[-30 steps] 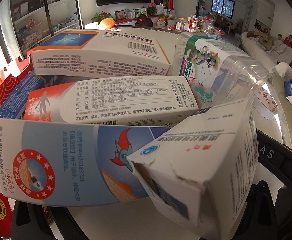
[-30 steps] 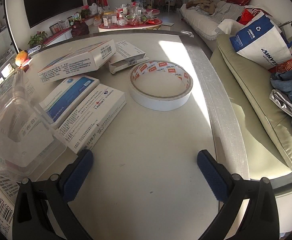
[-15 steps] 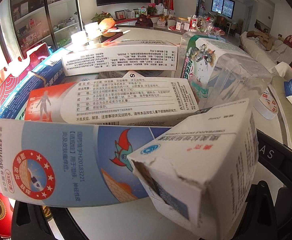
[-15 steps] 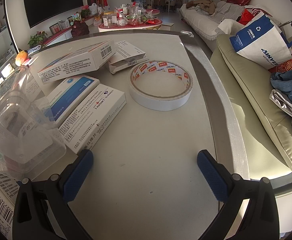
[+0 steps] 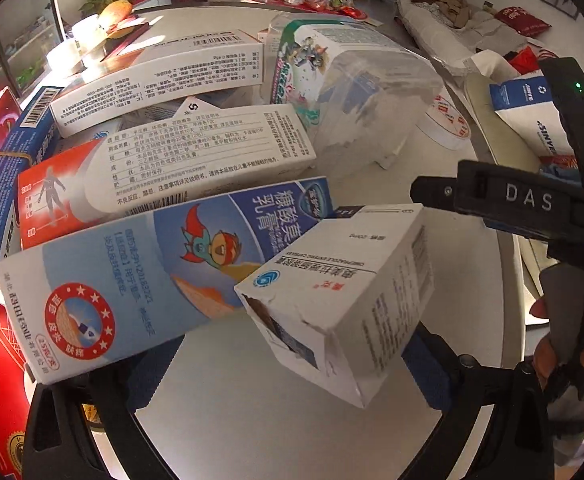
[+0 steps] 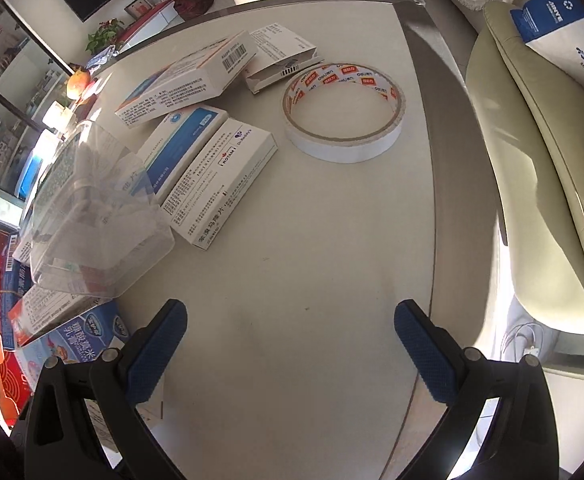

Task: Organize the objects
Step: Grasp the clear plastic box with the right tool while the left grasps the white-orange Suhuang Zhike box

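The left hand-held gripper [image 5: 283, 364] is closed on two cartons at once — a small white box [image 5: 344, 300] with a torn corner, and a long blue-and-white box [image 5: 131, 280] printed with a cartoon bird. Both stick out forward between the fingers, above the desk [image 5: 251, 420], which suggests they are being carried as a pair to join the pile just ahead.

The right hand-held gripper [image 6: 289, 352] hovers over bare desk with its blue pads [image 6: 155, 348] spread wide and nothing between them, probably waiting for the next pick.

Beyond the held pair, the left view shows a red-and-white box [image 5: 163, 168] leaning on a long white box [image 5: 159, 80], with a dark blue box [image 5: 7, 176] along the left; a clear plastic tub [image 5: 356, 96] stands to the right. They look gathered on purpose at that end of the desk.

In the right view four flat medicine boxes lie loose near one roll of tape [image 6: 344, 112] — two side by side just beside the tub, two farther back, touching each other. These seem not yet sorted.
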Demonstrator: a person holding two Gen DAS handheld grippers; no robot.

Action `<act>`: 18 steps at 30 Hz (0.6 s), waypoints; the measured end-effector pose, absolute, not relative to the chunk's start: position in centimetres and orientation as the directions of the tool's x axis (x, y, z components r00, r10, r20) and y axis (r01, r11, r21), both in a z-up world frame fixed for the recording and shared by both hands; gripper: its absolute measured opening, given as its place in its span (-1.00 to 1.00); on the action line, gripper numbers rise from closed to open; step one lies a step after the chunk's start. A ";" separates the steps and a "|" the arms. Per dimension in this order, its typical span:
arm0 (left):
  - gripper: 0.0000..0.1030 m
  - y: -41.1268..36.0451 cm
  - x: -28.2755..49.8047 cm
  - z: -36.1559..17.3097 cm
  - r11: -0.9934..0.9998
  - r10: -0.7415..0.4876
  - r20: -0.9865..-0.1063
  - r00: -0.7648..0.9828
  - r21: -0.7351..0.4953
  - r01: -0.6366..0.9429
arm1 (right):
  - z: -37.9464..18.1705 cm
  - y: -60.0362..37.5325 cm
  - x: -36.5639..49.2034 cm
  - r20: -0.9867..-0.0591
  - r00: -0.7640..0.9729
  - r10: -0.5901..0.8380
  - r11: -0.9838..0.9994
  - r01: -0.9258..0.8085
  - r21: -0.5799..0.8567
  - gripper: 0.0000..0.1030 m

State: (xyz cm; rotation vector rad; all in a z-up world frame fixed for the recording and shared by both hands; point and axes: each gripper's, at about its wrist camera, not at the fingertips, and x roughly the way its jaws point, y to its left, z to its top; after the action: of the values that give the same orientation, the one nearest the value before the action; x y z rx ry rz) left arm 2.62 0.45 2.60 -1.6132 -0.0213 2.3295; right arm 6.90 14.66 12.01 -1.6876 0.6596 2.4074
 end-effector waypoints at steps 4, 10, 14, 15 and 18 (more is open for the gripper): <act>1.00 0.7 6.6 7.3 -0.861 0.380 -0.883 -0.277 -0.228 -0.455 | 15.2 14.7 8.0 -0.896 -0.396 -0.202 -0.868 -0.351 0.351 1.00; 1.00 -3.9 3.1 13.9 -0.839 0.459 -0.830 -0.316 -0.288 -0.461 | 19.7 8.5 4.6 -0.875 -0.407 -0.264 -0.950 -0.050 0.309 1.00; 1.00 -6.5 -4.1 16.2 -0.854 0.462 -0.802 -0.378 -0.288 -0.432 | 20.0 6.1 1.8 -0.879 -0.404 -0.252 -0.962 0.009 0.272 1.00; 1.00 -6.7 -5.9 16.4 -0.847 0.468 -0.799 -0.378 -0.282 -0.451 | 19.8 5.9 1.1 -0.883 -0.392 -0.258 -0.961 0.011 0.276 1.00; 1.00 -6.6 -11.2 15.5 -0.807 0.483 -0.816 -0.317 -0.274 -0.523 | 19.0 4.9 -0.6 -0.906 -0.339 -0.253 -0.966 0.033 0.257 1.00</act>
State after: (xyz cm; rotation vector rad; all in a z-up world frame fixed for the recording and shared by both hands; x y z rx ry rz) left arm -11.22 -6.65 15.46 -1.3085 0.0531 2.1430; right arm -0.58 4.91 18.97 -1.8918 0.3229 2.7063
